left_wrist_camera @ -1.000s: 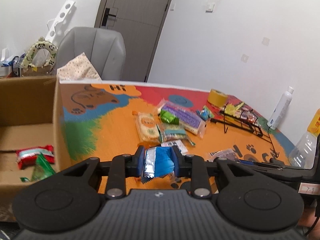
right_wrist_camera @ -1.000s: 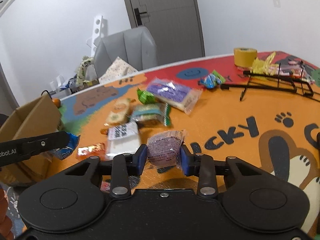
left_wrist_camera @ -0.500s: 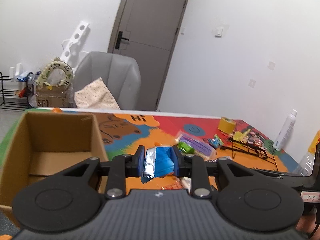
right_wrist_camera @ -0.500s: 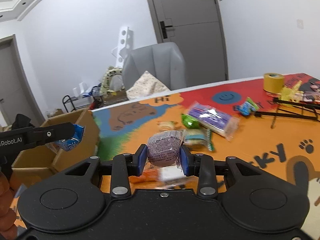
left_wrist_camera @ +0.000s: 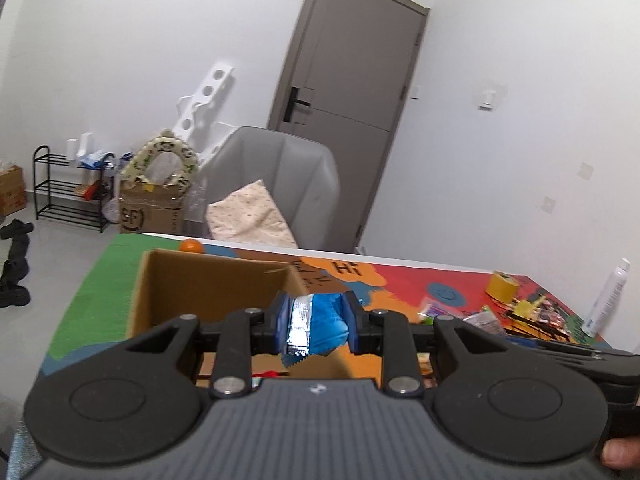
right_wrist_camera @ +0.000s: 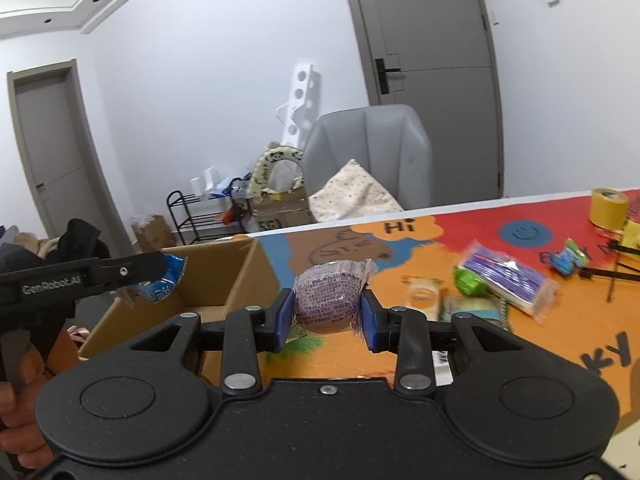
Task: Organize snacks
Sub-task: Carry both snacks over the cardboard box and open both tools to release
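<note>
The left gripper (left_wrist_camera: 314, 326) is pinching a blue and silver snack packet (left_wrist_camera: 316, 328) between its blue pads, holding it above the open cardboard box (left_wrist_camera: 208, 284); in the right wrist view the same packet (right_wrist_camera: 162, 286) is hanging over the box opening (right_wrist_camera: 236, 280). That gripper's side is showing the lettering "GenRobot.AI". The right gripper (right_wrist_camera: 328, 314) is clamping a round purple snack in clear printed wrap (right_wrist_camera: 330, 300), its print too small to read, and is hovering over the table just beside the box. The colourful table mat (right_wrist_camera: 400, 276) is displaying "Hi" on an orange cloud and large black letters "KY" at the right edge. Loose snacks are lying on the mat: a purple-labelled clear pack (right_wrist_camera: 506, 282), a green packet (right_wrist_camera: 470, 282), a pale biscuit pack (right_wrist_camera: 424, 300). A yellow tape roll (right_wrist_camera: 608, 208) is sitting farther back. A floor carton (left_wrist_camera: 150, 212) is bearing "SF".
</note>
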### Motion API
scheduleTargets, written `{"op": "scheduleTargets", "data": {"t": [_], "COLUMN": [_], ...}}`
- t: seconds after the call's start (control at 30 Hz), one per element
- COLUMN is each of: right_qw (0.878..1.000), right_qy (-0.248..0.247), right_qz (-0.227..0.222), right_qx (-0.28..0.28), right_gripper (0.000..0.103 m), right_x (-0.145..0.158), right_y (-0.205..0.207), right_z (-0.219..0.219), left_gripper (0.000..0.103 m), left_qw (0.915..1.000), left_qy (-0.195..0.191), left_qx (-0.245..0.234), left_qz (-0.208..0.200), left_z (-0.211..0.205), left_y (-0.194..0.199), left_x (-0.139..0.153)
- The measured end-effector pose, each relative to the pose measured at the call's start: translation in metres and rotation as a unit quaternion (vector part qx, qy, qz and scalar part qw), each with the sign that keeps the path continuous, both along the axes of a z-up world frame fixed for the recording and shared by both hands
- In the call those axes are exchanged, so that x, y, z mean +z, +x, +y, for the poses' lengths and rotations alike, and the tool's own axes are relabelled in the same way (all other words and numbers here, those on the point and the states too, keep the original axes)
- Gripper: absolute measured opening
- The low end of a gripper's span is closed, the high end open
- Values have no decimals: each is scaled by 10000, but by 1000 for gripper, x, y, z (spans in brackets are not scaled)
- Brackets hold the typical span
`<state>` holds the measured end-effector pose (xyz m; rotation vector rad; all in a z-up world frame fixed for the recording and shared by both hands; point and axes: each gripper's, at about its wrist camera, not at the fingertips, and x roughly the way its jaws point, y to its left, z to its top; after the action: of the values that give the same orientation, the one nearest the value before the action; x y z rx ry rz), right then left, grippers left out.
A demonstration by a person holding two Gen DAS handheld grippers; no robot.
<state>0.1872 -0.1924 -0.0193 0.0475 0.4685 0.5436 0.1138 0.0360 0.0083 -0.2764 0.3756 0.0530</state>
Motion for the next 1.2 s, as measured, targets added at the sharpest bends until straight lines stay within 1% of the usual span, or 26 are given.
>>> {"op": "scheduleTargets", "data": {"t": [0.27,0.53,0.7,0.87,1.0,1.13,1.2], "right_qw": [9998,9987,9973,9956,9940,9939,9943], "right_qy": [-82,-178,-261,-347,-415,-419,-360], "right_qz": [-23,-39,37,116,152,210,275], "right_qx": [200,482,681,863,1003,1002,964], "right_gripper": [33,34,34,34,34,34,35], "right_x": [3,5,1,-3,-6,-6,-5], "right_y": [4,6,8,9,9,13,16], "right_z": [31,69,95,118,131,136,136], "left_gripper": [27,27,27,27,28,28,31], "left_qw": [9994,9983,9971,9976,9976,9972,9967], "left_qy": [-177,-329,-430,-384,-329,-360,-349], "left_qx": [269,348,390,362,430,514,620], "left_qz": [116,324,483,446,442,416,391], "left_z": [33,53,67,74,82,89,90], "left_y": [3,9,11,9,9,7,6], "left_x": [-14,-32,-45,-46,-46,-44,-42]}}
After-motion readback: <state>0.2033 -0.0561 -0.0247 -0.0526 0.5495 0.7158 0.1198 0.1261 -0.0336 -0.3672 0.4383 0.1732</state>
